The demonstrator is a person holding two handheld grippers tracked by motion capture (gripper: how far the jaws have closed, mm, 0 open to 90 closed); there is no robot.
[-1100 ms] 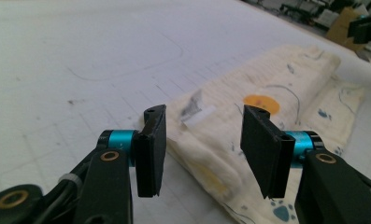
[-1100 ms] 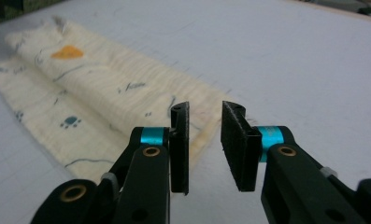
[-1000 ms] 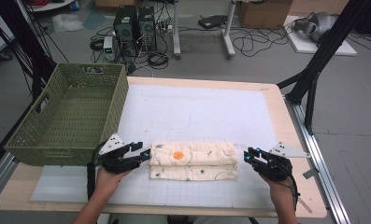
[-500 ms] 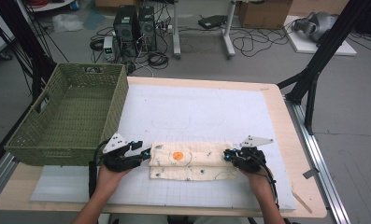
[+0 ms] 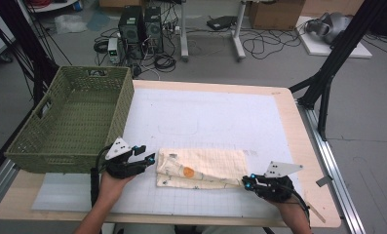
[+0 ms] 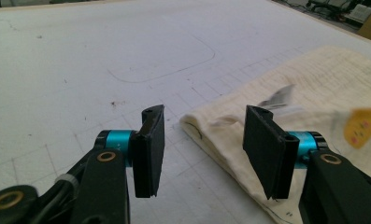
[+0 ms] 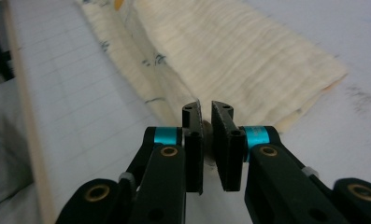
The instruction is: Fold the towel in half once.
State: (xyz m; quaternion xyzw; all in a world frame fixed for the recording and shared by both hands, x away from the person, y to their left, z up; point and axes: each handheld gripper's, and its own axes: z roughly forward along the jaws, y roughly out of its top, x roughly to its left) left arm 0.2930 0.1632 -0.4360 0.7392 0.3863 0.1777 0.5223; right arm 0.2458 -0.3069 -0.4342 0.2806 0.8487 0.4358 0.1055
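Observation:
A folded cream cloth (image 5: 205, 168) with small prints and an orange patch lies near the front of the white mat (image 5: 205, 112). My left gripper (image 5: 149, 158) is open at the cloth's left end. In the left gripper view its jaws (image 6: 202, 135) straddle the cloth's corner (image 6: 206, 123) without pressing on it. My right gripper (image 5: 247, 183) sits at the cloth's near right corner, which stretches out to it. In the right gripper view its jaws (image 7: 206, 116) stand almost together after opening slightly, with a bit of cloth (image 7: 248, 51) pinched in the narrow gap.
A green wicker basket (image 5: 69, 117) stands at the table's left side, close behind my left hand. The wooden table edge (image 5: 308, 146) runs along the right. Beyond the table, computers and cables lie on the floor.
My right gripper moved left to the cloth's right end, then drew back toward the front edge, dragging the near right corner out with it. The left gripper has stayed put.

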